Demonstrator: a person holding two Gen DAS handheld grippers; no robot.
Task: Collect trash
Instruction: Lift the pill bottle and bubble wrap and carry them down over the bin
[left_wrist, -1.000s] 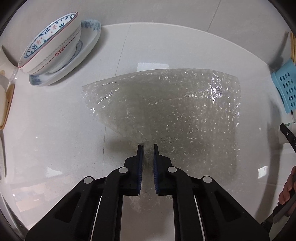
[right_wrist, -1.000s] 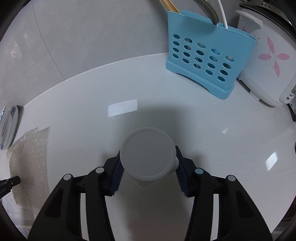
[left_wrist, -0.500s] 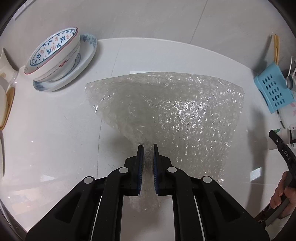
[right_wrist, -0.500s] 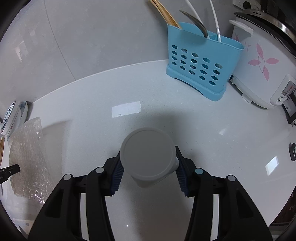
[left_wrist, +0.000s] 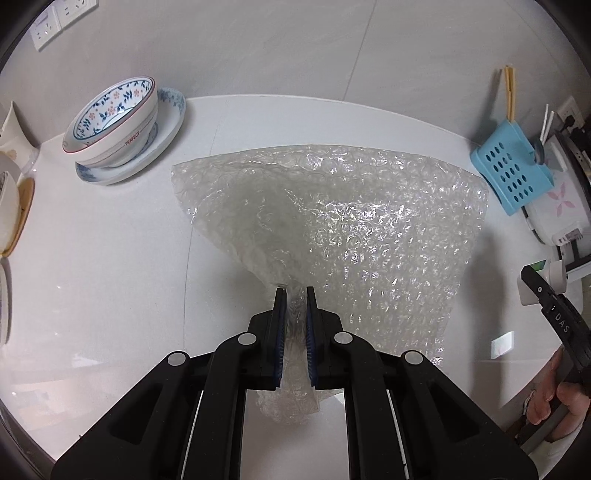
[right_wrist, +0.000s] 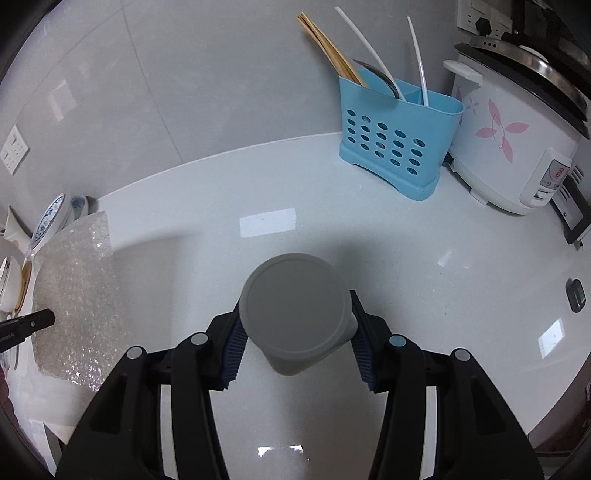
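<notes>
The left hand-held gripper (left_wrist: 293, 291) pinches a bunched corner of the clear bubble wrap (left_wrist: 351, 236), which fans toward the worktop's (left_wrist: 110, 258) back edge. The right hand-held gripper (right_wrist: 295, 334) clamps a smooth grey lidded cup (right_wrist: 295, 314), lid toward the camera. Both have risen; more worktop shows.

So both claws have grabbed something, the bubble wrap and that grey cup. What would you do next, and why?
Probably carry both away towards a bin, which isn't in view. The left gripper is shut on the bubble wrap, whose sheet hangs down to the counter, and the right gripper is clamped on the grey cup, so nothing is left to grasp.
</notes>
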